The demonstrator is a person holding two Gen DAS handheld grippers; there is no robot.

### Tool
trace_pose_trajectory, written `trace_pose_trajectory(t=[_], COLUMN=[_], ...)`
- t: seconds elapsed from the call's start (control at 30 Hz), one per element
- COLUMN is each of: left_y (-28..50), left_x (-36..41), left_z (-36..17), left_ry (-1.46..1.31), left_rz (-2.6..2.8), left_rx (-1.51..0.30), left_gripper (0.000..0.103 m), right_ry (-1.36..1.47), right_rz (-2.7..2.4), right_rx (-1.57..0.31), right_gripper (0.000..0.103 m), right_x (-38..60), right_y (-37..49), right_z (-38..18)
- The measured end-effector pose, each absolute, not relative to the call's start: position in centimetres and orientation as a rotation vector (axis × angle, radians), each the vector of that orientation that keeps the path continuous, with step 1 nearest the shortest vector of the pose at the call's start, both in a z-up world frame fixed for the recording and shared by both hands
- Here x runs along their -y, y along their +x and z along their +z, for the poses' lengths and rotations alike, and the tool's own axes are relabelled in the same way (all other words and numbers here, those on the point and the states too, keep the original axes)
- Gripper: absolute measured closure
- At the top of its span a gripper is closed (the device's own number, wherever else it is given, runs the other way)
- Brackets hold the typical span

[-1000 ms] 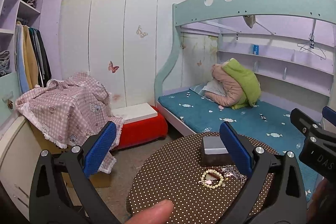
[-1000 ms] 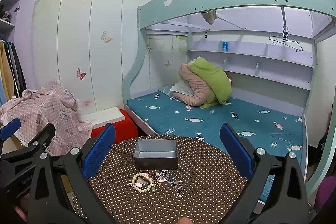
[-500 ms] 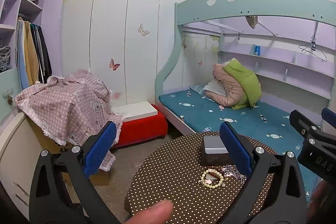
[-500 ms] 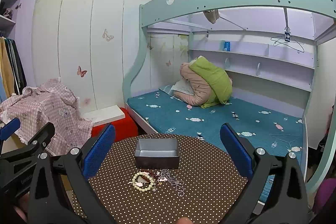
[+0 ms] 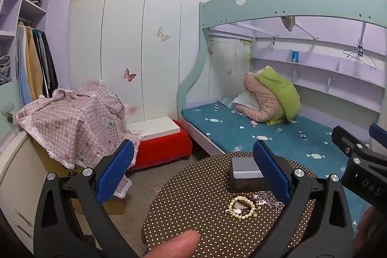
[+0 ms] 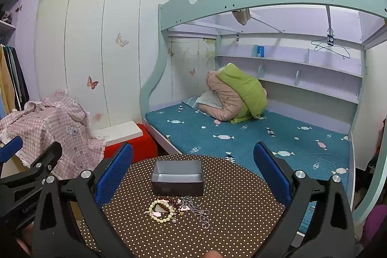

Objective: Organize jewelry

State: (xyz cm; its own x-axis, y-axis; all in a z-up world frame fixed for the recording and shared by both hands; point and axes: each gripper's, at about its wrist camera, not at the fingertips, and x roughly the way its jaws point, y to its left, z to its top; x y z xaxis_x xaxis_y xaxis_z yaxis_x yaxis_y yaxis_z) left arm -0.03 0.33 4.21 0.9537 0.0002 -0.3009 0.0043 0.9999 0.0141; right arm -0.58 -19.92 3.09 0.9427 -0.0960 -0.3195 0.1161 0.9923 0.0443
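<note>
Nothing of the sorting looks done yet; the grey box (image 6: 177, 177) stands open and, as far as the right wrist view shows, empty on the round polka-dot table (image 6: 237, 217), while all the jewelry lies loose in a small heap just in front of it; the cream bead bracelet (image 6: 161, 211) rests on the cloth with a dark red bead strand (image 6: 172, 202) against it and a thin silver chain (image 6: 198, 210) trailing off to the right; a few pale pink pieces sit among them, too small to name with any confidence; the right gripper (image 6: 193, 171) hangs above the table with its blue pads spread wide and nothing between them; the left gripper (image 5: 193, 173) is likewise spread and empty, off to the left side of the table; so every piece is left to be lifted into the box, and judging by the tangle, the chain may drag its neighbours along.
</note>
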Motion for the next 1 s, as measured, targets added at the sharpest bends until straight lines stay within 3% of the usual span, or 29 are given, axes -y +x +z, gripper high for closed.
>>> trace_pose_trajectory(t=[0.7, 1.0], left_y=[5.1, 11.4], left_x=[0.3, 2.0], left_z=[-0.1, -9.9], left_ry=[0.037, 0.108], left_rz=[-0.009, -0.040], left_rx=[-0.442, -0.697], left_gripper=[0.005, 0.005], right_ry=[0.065, 0.044], right_rz=[-0.107, -0.116], right_rx=[-0.448, -0.696], right_gripper=[0.007, 0.007], right_x=[21.0, 22.5], right_y=[4.3, 9.3], right_z=[-1.3, -9.4])
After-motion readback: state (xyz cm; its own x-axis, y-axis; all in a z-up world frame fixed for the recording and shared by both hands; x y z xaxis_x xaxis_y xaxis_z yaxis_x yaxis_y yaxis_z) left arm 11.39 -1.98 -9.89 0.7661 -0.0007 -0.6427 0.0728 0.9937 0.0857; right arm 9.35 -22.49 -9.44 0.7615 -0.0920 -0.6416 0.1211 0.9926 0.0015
